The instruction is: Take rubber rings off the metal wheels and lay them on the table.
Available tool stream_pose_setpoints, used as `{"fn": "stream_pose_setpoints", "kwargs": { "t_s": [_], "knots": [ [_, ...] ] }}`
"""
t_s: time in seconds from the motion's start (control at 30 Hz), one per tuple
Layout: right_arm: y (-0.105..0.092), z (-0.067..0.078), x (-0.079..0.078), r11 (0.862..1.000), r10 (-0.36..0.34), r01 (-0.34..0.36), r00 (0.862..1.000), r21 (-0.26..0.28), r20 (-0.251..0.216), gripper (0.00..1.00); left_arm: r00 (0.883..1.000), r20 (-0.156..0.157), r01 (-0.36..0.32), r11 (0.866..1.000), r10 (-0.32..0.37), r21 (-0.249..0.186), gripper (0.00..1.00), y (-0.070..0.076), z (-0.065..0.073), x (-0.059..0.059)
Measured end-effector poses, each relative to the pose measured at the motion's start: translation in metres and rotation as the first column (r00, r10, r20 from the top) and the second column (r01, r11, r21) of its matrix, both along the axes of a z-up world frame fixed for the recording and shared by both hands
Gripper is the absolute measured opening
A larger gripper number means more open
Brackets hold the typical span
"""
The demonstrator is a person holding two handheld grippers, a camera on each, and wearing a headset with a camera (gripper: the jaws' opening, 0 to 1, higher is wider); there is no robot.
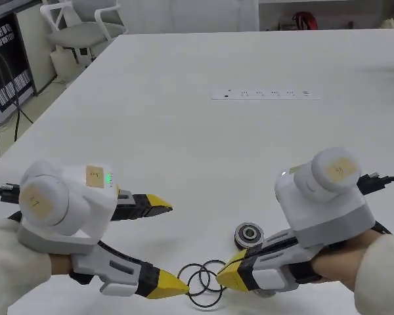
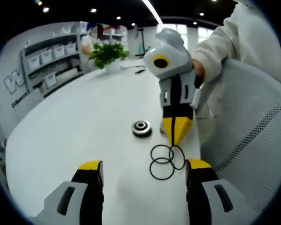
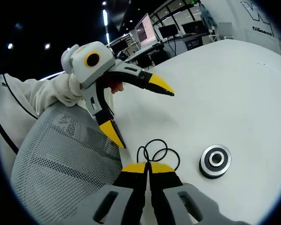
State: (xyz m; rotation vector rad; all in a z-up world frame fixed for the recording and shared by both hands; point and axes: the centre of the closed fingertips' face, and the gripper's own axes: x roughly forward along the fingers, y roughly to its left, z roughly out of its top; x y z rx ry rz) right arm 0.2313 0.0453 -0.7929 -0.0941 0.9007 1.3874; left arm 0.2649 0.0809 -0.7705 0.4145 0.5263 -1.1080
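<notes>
The left gripper (image 1: 161, 243) sits low on the left of the head view, held in a hand with a cream sleeve (image 1: 10, 275). Its yellow-tipped jaws are spread wide and hold nothing. In the left gripper view its own jaws (image 2: 144, 165) stand apart, with bare table (image 2: 75, 122) between them. Three black rubber rings (image 2: 164, 161) lie just beyond the gap, toward the right-hand jaw.

The right gripper (image 1: 226, 272) comes in from the lower right with its jaws pressed together. Its tip touches the edge of the rubber rings (image 1: 203, 283). I cannot tell whether it has nipped one of them. In the right gripper view its own closed jaws (image 3: 150, 167) point at the rings (image 3: 157, 150), which loop out from just past the tip.

The rings lie flat on the white table (image 1: 184, 131), overlapping each other, between the two grippers and close to the near edge. One metal wheel (image 1: 249, 233) lies flat just beyond the right gripper, near the rings but not touching them. In the right gripper view the wheel (image 3: 215, 161) shows a dark hub and lies to the right of the rings.

Farther back, a strip of sockets (image 1: 266, 94) is set in the table top. A white chair (image 1: 79, 26) stands beyond the far left corner.
</notes>
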Motion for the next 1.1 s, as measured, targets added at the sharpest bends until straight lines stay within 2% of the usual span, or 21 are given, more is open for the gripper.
{"fn": "stream_pose_setpoints", "kwargs": {
  "t_s": [0.4,0.7,1.1],
  "knots": [
    [-0.003,-0.009,-0.005,0.999,0.018,-0.019,1.0,-0.031,-0.004,0.0,1.0,-0.003,0.004,1.0,-0.004,0.004,0.72,0.0,-0.001,-0.001],
    [-0.006,-0.013,-0.001,0.999,0.008,-0.007,1.0,-0.047,0.016,0.0,1.0,-0.004,0.01,1.0,-0.01,0.009,0.72,-0.001,-0.002,-0.003],
    [-0.006,-0.011,0.001,0.999,0.005,-0.004,1.0,-0.039,0.031,0.0,1.0,-0.005,0.008,1.0,-0.008,0.011,0.71,0.0,-0.002,-0.003]
  ]
}}
